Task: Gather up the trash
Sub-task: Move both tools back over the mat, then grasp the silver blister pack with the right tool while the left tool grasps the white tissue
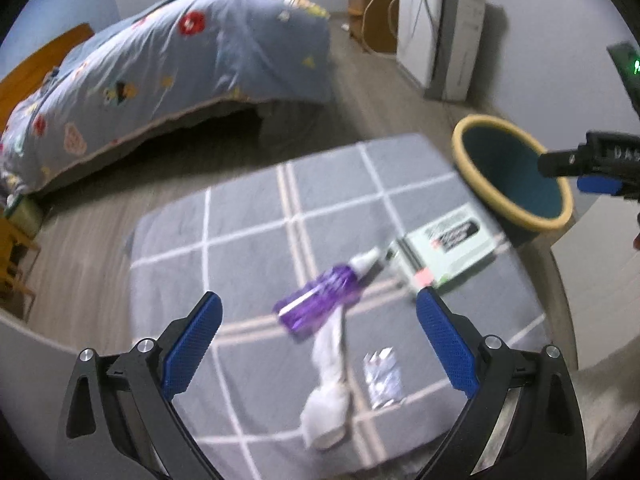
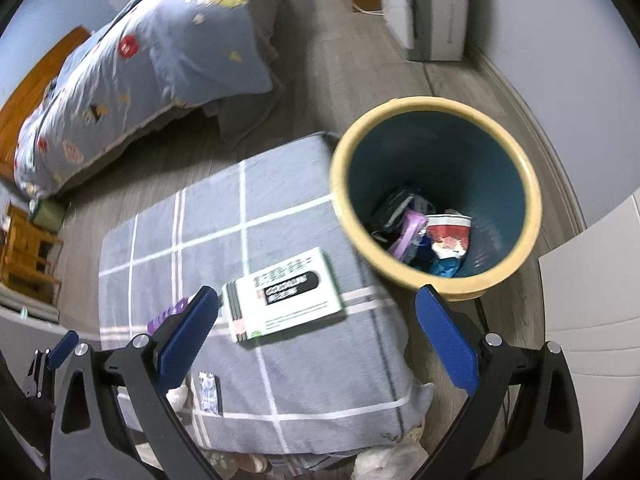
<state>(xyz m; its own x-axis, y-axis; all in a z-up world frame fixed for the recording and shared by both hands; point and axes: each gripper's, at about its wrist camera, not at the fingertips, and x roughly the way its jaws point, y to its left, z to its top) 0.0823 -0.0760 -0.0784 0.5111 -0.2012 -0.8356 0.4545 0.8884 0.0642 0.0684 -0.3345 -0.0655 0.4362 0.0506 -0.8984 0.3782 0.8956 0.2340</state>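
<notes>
Both pairs of jaws stand wide apart and hold nothing. Each gripper has black arms with silver rivets and blue, finely dimpled pads. The left gripper [image 1: 318,314] hangs over the near half of the grey checked mat [image 1: 248,216], a soft cloth crossed by pale stripes. Between its fingers lie a clear purple plastic bottle [image 1: 316,304] with a white nozzle, a crumpled white tissue [image 1: 326,392] trailing from under the bottle toward the mat's near edge, and just beside the tissue a small crinkled silver foil wrapper [image 1: 383,378]. None of these touches the pads.

Toward the mat's far right corner rests a flat pale-green box [image 2: 284,294] with black printed lettering. The right gripper [image 2: 318,314] hovers above the mat's right edge, its right finger over the rim of the bin [image 2: 340,208]. That bin is round, with a thick cream-yellow rim and dark teal inside, and stands on the grey wood-look floor [image 2: 360,60] touching the mat's right edge. At its bottom sits mixed trash [image 2: 424,236]: a red-and-white paper piece, something pink, dark and blue scraps.

Beyond the mat is a bed [image 1: 168,60] under a blue quilt with flower patches, and a white appliance [image 1: 436,36] against the far wall.
</notes>
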